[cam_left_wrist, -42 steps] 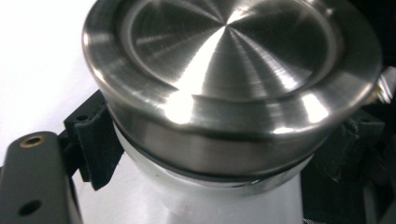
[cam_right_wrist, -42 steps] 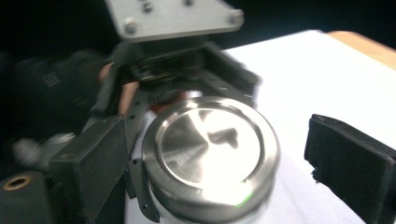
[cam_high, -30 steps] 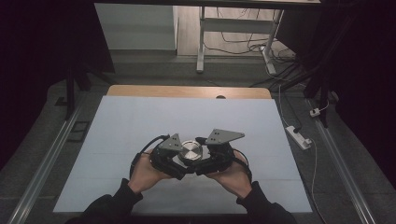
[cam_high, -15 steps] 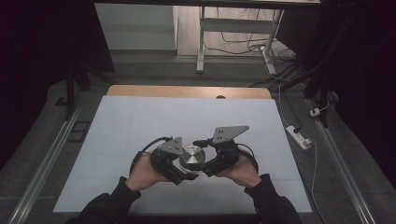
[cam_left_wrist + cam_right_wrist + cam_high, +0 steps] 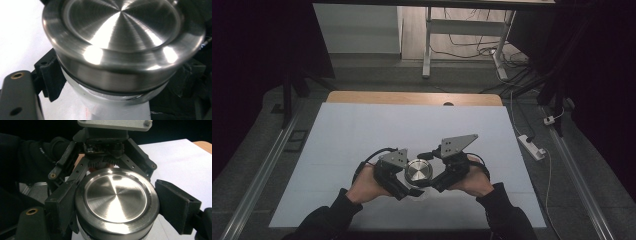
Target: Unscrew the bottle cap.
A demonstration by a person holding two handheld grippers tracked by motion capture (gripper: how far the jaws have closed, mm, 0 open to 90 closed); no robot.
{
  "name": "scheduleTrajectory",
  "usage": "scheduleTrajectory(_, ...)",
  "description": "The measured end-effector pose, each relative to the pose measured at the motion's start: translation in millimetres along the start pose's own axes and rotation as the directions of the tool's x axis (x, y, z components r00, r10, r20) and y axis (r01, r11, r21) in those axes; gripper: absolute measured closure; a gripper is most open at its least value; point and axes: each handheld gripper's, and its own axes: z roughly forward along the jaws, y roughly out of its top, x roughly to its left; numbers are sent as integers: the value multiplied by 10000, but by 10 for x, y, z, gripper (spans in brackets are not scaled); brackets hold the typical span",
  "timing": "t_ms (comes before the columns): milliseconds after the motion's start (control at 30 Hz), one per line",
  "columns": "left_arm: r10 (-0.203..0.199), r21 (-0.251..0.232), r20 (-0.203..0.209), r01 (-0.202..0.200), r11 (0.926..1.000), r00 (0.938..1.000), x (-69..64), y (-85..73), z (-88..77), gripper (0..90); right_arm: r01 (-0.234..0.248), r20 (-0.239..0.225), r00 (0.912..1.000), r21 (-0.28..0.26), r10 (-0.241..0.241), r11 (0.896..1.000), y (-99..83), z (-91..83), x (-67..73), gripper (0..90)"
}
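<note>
Near table [image 5: 362, 125] front edge, both grippers apparently clamping jar [image 5: 419, 171]

Jar [image 5: 418, 172] on table [image 5: 362, 130], between left hand-held gripper [image 5: 404, 184] and right hand-held gripper [image 5: 434, 180].

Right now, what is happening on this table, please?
A person holds a jar with a steel lid between two hand-held grippers above the white table. The left gripper grips the jar's body below the lid. The right gripper has just closed its jaws on the lid.
</note>
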Motion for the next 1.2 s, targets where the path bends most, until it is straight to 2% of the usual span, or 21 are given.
scheduleTrajectory(133, 237, 115, 269, -240, 9996, 9994, -18, 6, 11, 156, 224, -312, 9993, 54, -223, 9997, -6, -6, 4, 198)
scheduleTrajectory(200, 211, 183, 179, -214, 9996, 9996, -24, 6, 22, 155, 169, -486, 9987, 81, -165, 9998, -23, -7, -11, 197)
scheduleTrajectory(300, -51, 205, -245, 56, 9998, 9997, 6, -7, 33, 155, -143, -113, 9998, 168, 145, 9998, -33, -2, -24, 184)
scheduleTrajectory(433, -489, 138, -792, 502, 9986, 9957, 50, -32, 22, 156, -650, 868, 9940, -133, 659, 9978, 9, -52, -27, 72)
scheduleTrajectory(467, -908, 8, -1216, 915, 9958, 9884, 69, -46, 15, 156, -743, 1230, 9895, -128, 754, 9972, 25, -62, -13, 56)
scheduleTrajectory(500, -908, 8, -1216, 915, 9958, 9884, 69, -46, 15, 156, -931, 1631, 9821, -120, 938, 9956, 37, -61, 1, 55)
scheduleTrajectory(533, -1143, 15, -1631, 1161, 9932, 9800, 83, -50, 6, 156, -1149, 2105, 9708, -119, 1148, 9933, 47, -52, 13, 55)
scheduleTrajectory(567, -1143, 15, -1631, 1161, 9932, 9800, 83, -50, 6, 156, -1341, 2438, 9605, -177, 1344, 9908, 49, -33, 29, 59)
scheduleTrajectory(600, -1192, 20, -1815, 1216, 9926, 9761, 86, -50, 5, 155, -1527, 2736, 9499, -159, 1512, 9881, 48, -5, 44, 66)
scheduleTrajectory(633, -1379, -72, -1990, 1393, 9902, 9703, 78, -49, 12, 155, -1527, 2736, 9499, -159, 1512, 9881, 48, -5, 44, 66)
scheduleTrajectory(667, -1416, -47, -2116, 1439, 9896, 9670, 78, -47, 13, 156, -1684, 3138, 9350, -170, 1652, 9856, 43, 69, 75, 81)
scheduleTrajectory(700, -1495, -43, -2299, 1526, 9883, 9617, 67, -40, 21, 156, -1770, 3338, 9267, -168, 1724, 9841, 41, 105, 90, 88)
scheduleTrajectory(733, -1495, -43, -2299, 1526, 9883, 9617, 67, -40, 21, 156, -1770, 3338, 9267, -168, 1724, 9841, 41, 105, 90, 88)
scheduleTrajectory(800, -1484, -5, -2449, 1529, 9882, 9581, 52, -25, 28, 156, -1833, 3500, 9191, -272, 1811, 9827, 37, 170, 110, 114)
scheduleTrajectory(833, -1525, -57, -2495, 1560, 9877, 9563, 29, -10, 34, 155, -1754, 3703, 9122, -340, 1754, 9839, 35, 203, 127, 166)
scheduleTrajectory(900, -1508, -48, -2493, 1545, 9880, 9566, 22, -5, 33, 156, -1606, 3766, 9121, -351, 1619, 9864, 29, 202, 138, 195)
scheduleTrajectory(1000, -1312, -4, -2277, 1346, 9909, 9648, 26, -1, 21, 156, -1583, 3467, 9245, -300, 1588, 9869, 31, 163, 122, 197)
scheduleTrajectory(1067, -1133, -6, -1823, 1152, 9933, 9767, 38, -2, 3, 156, -1492, 2956, 9434, -271, 1506, 9884, 31, 128, 100, 197)
scheduleTrajectory(1100, -1114, -33, -1660, 1124, 9937, 9798, 34, -2, -5, 156, -1528, 2671, 9510, -328, 1560, 9877, 29, 107, 81, 197)
scheduleTrajectory(1133, -808, 137, -1351, 835, 9964, 9875, 29, 8, -14, 156, -1498, 2369, 9591, -389, 1548, 9879, 28, 84, 67, 198)
scheduleTrajectory(1200, -651, 144, -1051, 670, 9977, 9923, 27, 6, -17, 156, -1446, 1813, 9724, -267, 1470, 9891, 31, 54, 45, 198)
